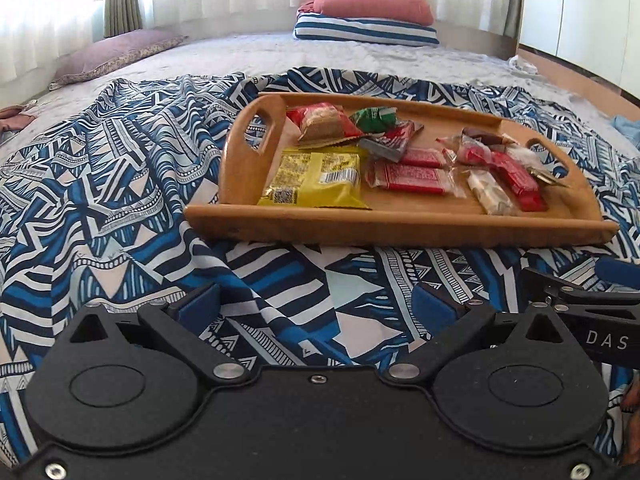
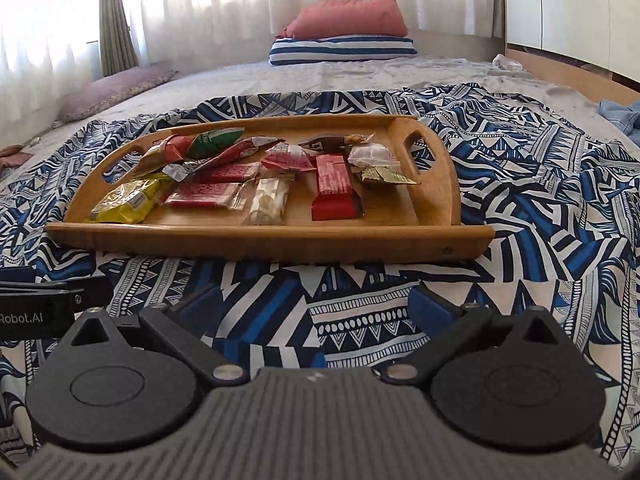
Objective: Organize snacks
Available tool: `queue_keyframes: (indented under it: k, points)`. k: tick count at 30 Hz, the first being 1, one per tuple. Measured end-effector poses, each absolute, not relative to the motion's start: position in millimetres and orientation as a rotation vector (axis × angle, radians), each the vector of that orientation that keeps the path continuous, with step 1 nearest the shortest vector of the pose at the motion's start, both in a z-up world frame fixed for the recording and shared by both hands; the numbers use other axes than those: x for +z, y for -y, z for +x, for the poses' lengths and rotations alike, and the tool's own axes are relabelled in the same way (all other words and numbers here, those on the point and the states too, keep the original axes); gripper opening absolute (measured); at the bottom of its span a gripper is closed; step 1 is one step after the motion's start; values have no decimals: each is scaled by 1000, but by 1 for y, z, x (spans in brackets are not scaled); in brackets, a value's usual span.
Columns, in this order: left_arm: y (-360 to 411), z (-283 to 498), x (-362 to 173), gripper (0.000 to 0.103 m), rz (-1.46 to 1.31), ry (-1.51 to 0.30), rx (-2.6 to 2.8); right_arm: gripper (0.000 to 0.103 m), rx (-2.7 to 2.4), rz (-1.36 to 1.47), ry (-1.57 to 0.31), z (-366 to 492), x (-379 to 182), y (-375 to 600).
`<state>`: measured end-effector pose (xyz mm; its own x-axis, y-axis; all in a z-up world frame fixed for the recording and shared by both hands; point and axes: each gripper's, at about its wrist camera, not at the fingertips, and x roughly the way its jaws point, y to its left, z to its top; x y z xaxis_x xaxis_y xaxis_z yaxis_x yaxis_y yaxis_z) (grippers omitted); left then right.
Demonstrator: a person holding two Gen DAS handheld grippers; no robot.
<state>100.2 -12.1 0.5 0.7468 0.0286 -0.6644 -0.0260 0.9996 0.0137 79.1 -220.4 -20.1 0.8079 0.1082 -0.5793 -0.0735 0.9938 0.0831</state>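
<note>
A wooden tray (image 1: 400,228) (image 2: 280,240) with cut-out handles lies on a blue patterned cloth on the bed. Several snacks lie in it: a yellow packet (image 1: 316,180) (image 2: 128,198), flat red packets (image 1: 412,178) (image 2: 204,196), a red bar (image 2: 334,186) (image 1: 516,184), a pale nougat bar (image 1: 492,194) (image 2: 268,200), and a green wrapper (image 1: 374,118) (image 2: 214,138). My left gripper (image 1: 316,304) stands open in front of the tray's near edge, empty. My right gripper (image 2: 316,304) is open too, empty, short of the tray.
The patterned cloth (image 1: 120,184) is wrinkled around the tray. Stacked pillows (image 1: 368,16) lie at the far end, another pillow (image 1: 116,54) at the left. The right gripper's body (image 1: 592,312) shows beside my left one. A wooden bed edge (image 2: 560,72) runs along the right.
</note>
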Motion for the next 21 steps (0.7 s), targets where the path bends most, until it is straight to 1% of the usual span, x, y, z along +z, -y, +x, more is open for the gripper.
queue_keyframes:
  k: [4, 13, 21]
  points:
    - [17, 104, -7, 103, 26, -699, 49, 103, 94, -1, -626, 83, -25, 212]
    - [13, 101, -12, 103, 4, -667, 41, 103, 92, -3, -591, 81, -31, 211]
    - [13, 101, -13, 103, 4, -668, 41, 103, 92, -7, -597, 82, -30, 210]
